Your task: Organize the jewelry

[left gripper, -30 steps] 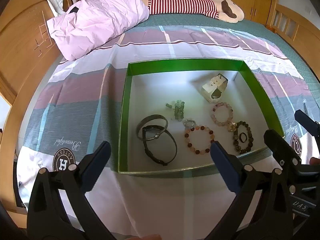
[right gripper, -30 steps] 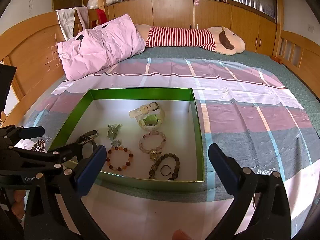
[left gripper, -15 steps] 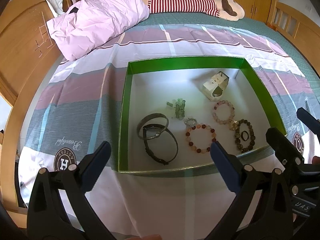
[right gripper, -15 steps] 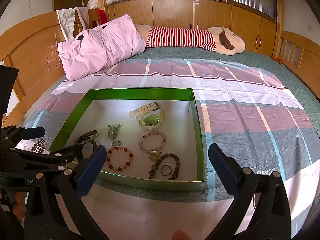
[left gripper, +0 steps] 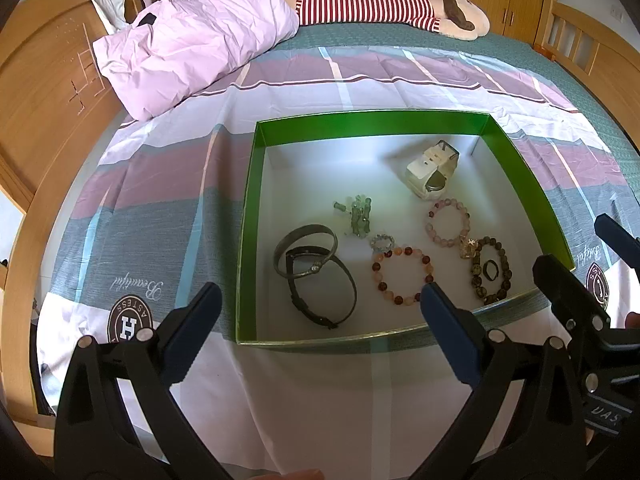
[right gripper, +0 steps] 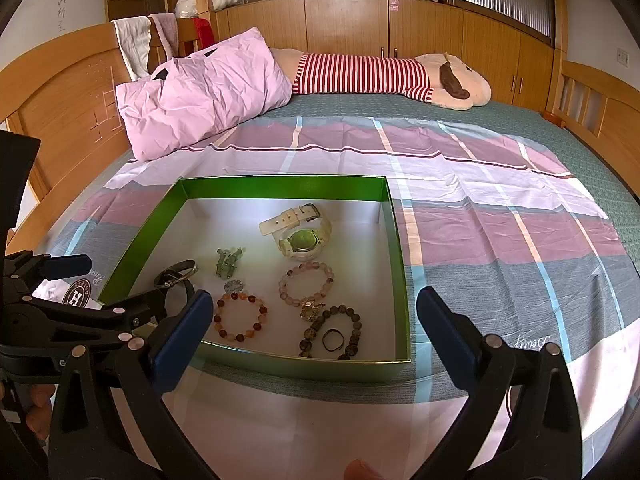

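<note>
Left wrist view: my left gripper and right gripper both gape wide, holding nothing, just short of the box of bracelets.

The green box lay open-topped on the bedspread, its low walls the only barrier around the jewelry. Its far half was mostly bare white floor, broken only by the white watch near the back. The near half was crowded: 2 dark bangles overlapped at left, and the orange bead bracelet, pink bead bracelet and dark bead bracelet sat close together at right. Both grippers hovered with fingers spread just outside the near wall.
</note>
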A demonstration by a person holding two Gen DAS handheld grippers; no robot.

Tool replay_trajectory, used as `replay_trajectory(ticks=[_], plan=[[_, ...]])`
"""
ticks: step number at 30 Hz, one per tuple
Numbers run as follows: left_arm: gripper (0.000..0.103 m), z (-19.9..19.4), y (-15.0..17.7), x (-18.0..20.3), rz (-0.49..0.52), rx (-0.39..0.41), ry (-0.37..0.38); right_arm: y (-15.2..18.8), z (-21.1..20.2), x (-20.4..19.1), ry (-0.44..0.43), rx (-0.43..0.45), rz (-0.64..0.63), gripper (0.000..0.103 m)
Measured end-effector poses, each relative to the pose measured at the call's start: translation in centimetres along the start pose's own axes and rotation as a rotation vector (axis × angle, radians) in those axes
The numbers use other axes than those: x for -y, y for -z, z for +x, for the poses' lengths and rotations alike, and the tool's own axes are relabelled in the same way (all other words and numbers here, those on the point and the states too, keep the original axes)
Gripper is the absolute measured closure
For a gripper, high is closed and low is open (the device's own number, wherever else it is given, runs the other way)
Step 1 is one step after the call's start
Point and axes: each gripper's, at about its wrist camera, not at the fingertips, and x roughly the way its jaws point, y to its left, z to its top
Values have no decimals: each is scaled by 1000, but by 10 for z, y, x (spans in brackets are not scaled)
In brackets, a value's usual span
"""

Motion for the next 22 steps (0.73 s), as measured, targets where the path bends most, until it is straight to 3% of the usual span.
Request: replay_trajectory(ticks=[22], plan=[[2,4,2,1,4,-14,-10,1,0,-2,-3,-1,-9,1]])
